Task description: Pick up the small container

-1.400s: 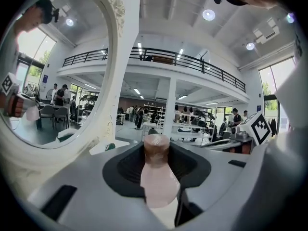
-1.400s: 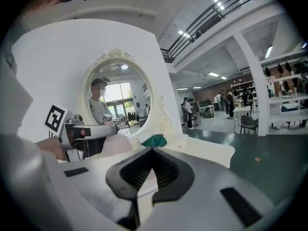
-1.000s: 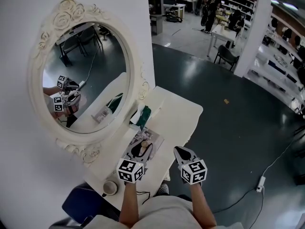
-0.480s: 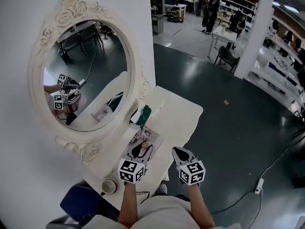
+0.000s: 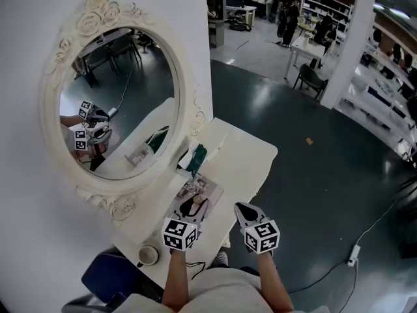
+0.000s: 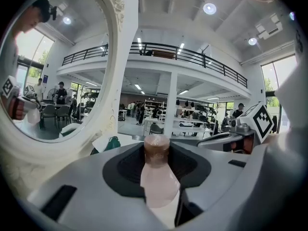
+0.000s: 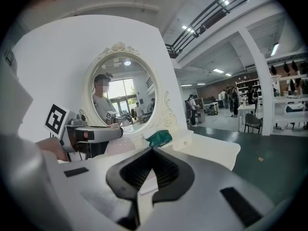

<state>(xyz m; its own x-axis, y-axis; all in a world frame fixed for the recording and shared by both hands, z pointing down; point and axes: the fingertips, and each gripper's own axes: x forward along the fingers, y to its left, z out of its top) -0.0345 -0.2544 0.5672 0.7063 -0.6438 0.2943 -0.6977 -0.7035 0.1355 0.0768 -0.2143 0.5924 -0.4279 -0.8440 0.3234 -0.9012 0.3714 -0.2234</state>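
Observation:
The small container (image 6: 156, 177) is a pale pink bottle with a brown cap, and it stands upright between my left gripper's jaws. My left gripper (image 6: 157, 165) is shut on its body, and it hovers above the near end of the white table (image 5: 251, 158). In the head view the left gripper (image 5: 193, 207) hangs over a printed sheet (image 5: 203, 191). My right gripper (image 5: 247, 212) is beside it on the right, past the table's edge, with its jaws shut and nothing between them (image 7: 150, 179). The right gripper view shows the left gripper (image 7: 91, 134) and the bottle's pink body (image 7: 119, 146).
A big oval mirror (image 5: 114, 100) in an ornate cream frame leans on the white wall behind the table. A green object (image 5: 197, 155) lies mid-table. A small round cup (image 5: 148, 255) sits at the near left corner. Dark floor lies to the right.
Both grippers have drifted very slightly toward me and to the left. The bottle stays held in the left gripper.

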